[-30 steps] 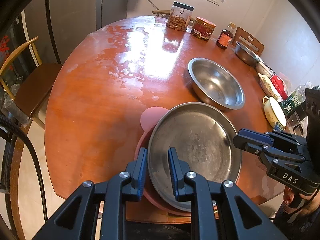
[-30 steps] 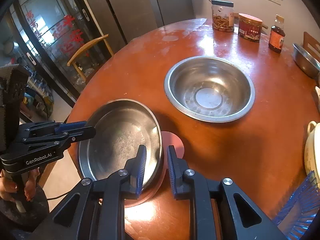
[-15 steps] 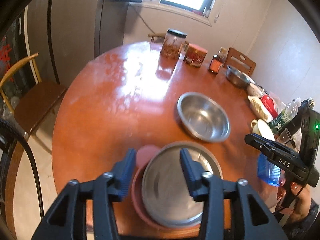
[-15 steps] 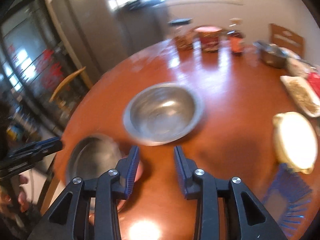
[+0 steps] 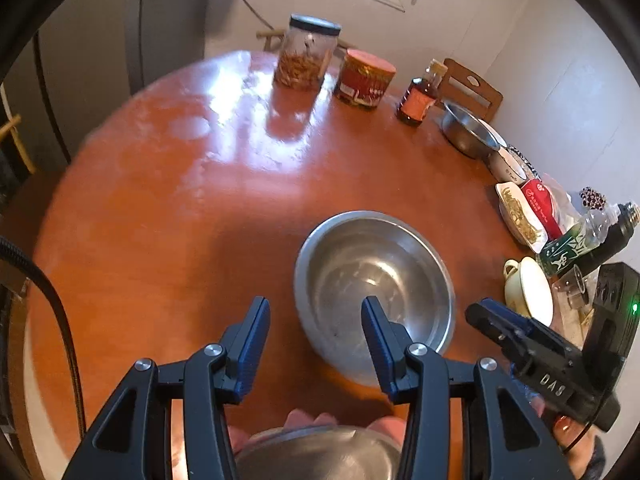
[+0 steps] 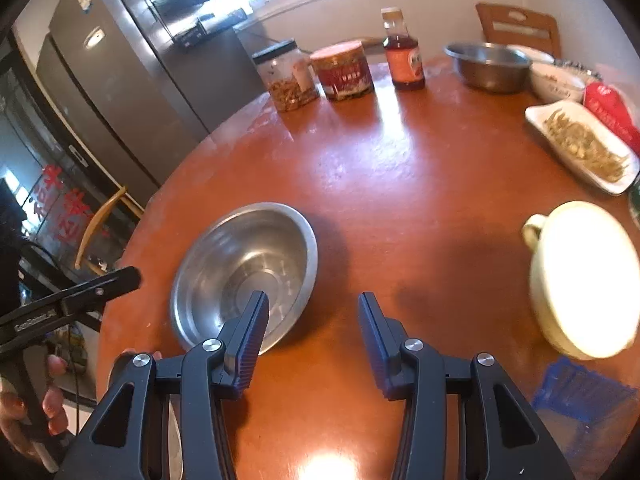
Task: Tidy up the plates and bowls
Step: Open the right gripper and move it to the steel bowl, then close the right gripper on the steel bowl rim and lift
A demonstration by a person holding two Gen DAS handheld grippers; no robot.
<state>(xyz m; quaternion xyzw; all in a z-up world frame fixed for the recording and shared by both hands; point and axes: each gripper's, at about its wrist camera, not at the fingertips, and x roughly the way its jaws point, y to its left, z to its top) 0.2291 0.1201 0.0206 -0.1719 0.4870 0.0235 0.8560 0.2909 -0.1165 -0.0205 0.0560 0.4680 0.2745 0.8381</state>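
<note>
At the counter's near edge: both tools hover, nothing held.
Left gripper [image 5: 314,338]: spread wide and empty, low centre of its view, above the stacked steel plate [image 5: 320,456].
Steel bowl [image 5: 374,290]: mid-frame, alone on the counter [image 5: 180,200].
Right gripper [image 6: 312,326]: spread, empty, beside the bowl.
Risk: a thin, slick rim could slip from a shallow pinch.

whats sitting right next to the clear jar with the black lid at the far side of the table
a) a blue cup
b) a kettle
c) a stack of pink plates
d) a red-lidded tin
d: the red-lidded tin stands just beside the clear jar, with a brown bottle further along on the table.
</note>
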